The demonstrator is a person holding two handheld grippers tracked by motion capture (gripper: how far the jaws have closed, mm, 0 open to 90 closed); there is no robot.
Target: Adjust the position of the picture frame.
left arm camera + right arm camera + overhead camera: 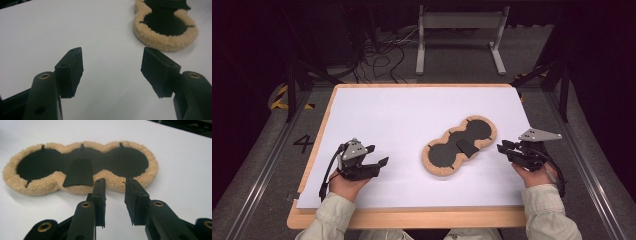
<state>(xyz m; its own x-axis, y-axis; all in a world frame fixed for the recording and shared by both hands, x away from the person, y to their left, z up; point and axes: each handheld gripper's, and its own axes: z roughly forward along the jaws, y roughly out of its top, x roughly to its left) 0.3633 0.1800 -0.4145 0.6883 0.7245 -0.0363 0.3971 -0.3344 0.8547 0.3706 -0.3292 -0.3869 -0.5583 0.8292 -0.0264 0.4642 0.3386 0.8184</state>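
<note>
White tabletop (402, 110) bears a fleece-edged black pad (460, 146); dark room.

- Lab / recording rig, not a home.
- Counter (412, 218): wood board with a white sheet (402, 115) on top, set between floor rails (257, 175).
- Black curtains (242, 40) all round, dark surround.
- Loose cables (382, 60) on grey carpet behind.
- Grey metal stand (460, 22) at the back.
- Hazard tape (279, 97) and a "4" (303, 143) marked on the floor.

One fleece-edged pad (460, 146) and two grippers, left gripper (379, 155) and right gripper (502, 146).
</note>
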